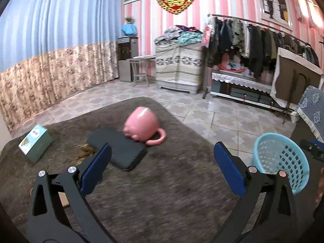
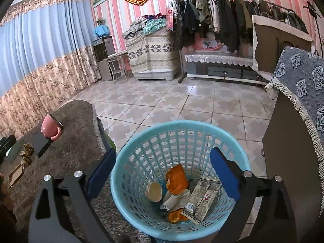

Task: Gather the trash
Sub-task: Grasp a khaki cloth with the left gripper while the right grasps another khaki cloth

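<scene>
Right gripper emptied over the basket; left gripper faced the remaining scraps.

The right gripper (image 2: 162, 174) hung spread and released above the blue basket (image 2: 129, 162), with wrappers (image 2: 176, 180) lying at its bottom. The left gripper (image 1: 162, 168), also released and holding nothing, pointed across the brown surface (image 1: 162, 192). Crumpled brown trash (image 1: 86, 151) lay at ten o'clock of it, beside the dark pad (image 1: 119, 149). A good pickup would likely straddle the scraps low and avoid the pink mug (image 1: 141, 126).

Upright light-blue mesh basket (image 2: 178, 141) holding wrappers (image 2: 204, 200), crumpled brown scraps (image 1: 86, 151) on grey rug
</scene>
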